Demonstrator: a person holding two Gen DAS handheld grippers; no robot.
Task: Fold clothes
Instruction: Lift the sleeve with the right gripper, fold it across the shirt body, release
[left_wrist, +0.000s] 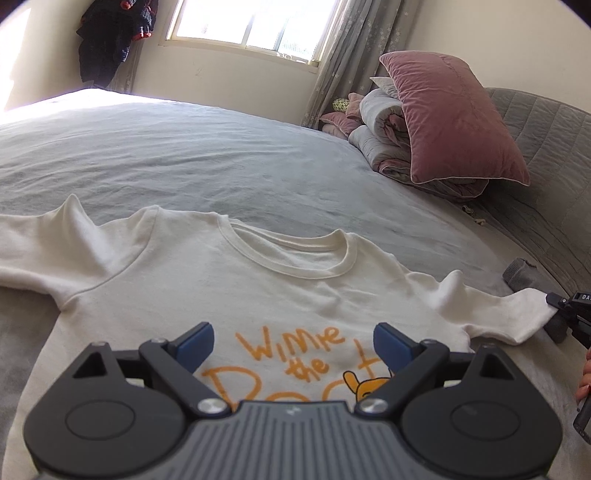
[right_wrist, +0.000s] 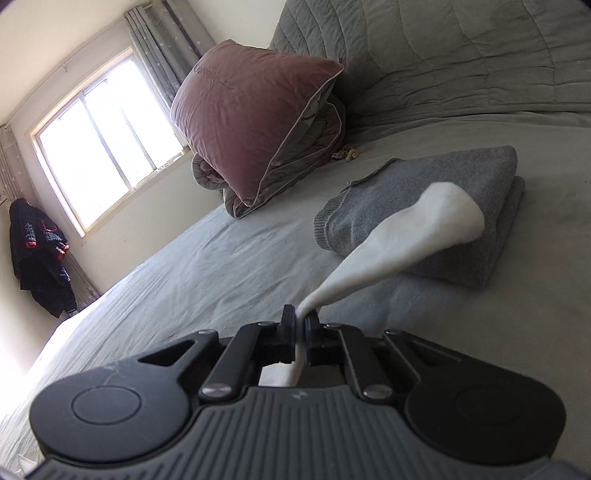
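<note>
**Right sleeve pinched, left gripper poised over the print**

The cream sweatshirt (left_wrist: 236, 280) lies front-up and spread flat on the grey bed (left_wrist: 207, 158), collar toward the window, its orange lettering right under the left gripper (left_wrist: 293, 343). That gripper hovers over the chest with its jaws wide apart, blue pads showing, nothing between them. Over on the right, the right gripper (right_wrist: 300, 321) has its jaws clamped tight on the sleeve (right_wrist: 402, 236), which stretches out white and taut, its cuff end draped over a folded grey sweater (right_wrist: 436, 184) lying on the bed. Behind, a pink pillow (left_wrist: 454, 118) leans on a rolled duvet (left_wrist: 380, 122) by the padded headboard (right_wrist: 443, 55).
</note>
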